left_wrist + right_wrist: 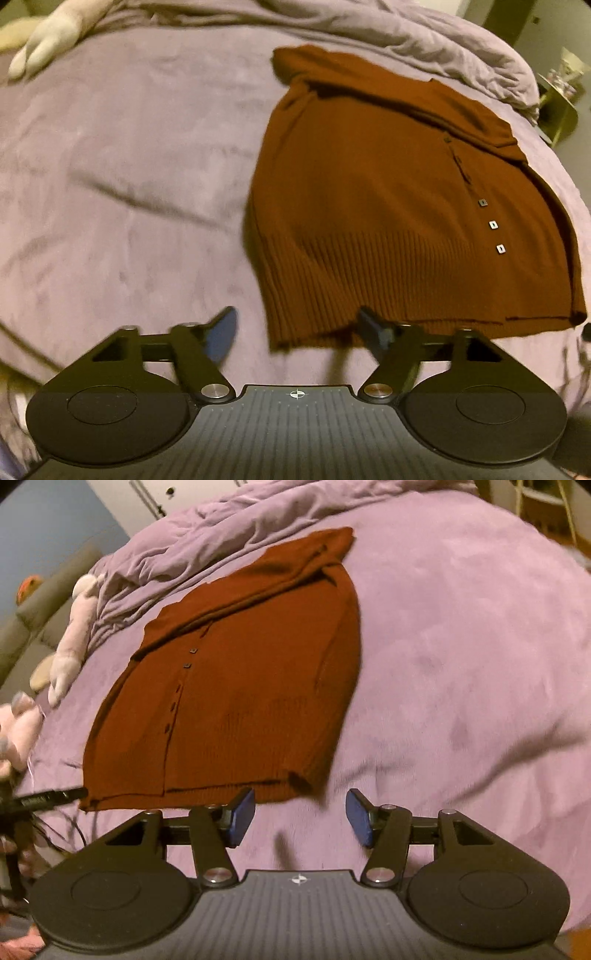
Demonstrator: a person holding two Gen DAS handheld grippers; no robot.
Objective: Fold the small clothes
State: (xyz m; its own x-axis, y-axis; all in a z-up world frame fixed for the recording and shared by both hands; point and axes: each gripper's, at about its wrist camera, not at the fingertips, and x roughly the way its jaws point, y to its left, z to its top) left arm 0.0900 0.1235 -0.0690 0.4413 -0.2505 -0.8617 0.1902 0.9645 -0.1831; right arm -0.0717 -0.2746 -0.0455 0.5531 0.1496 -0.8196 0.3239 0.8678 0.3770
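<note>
I have a rust-brown knitted cardigan (388,206) lying flat on the bed (129,166), which is covered in a lilac blanket. It is folded lengthways, with its sleeves laid across the top end, and its ribbed hem lies nearest to me. A row of small square buttons (493,224) runs up the front.

My left gripper (297,330) has its jaws apart and nothing pressed between them. One blue pad (221,338) hangs over bare blanket, and the other finger overlaps the corner of the hem (I cannot tell whether it touches the knit, the picture is smeared there).

My right gripper (300,818) is also released, both blue pads (243,818) over bare blanket just below the hem's other end, holding nothing.

A rumpled heap of the lilac bedding (229,535) lies along the bed's far edge behind the cardigan. Pale pink soft toys (74,635) sit by the side edge of the bed. In the right wrist view, a dark rod-like object (48,797) shows at the hem's corner.
</note>
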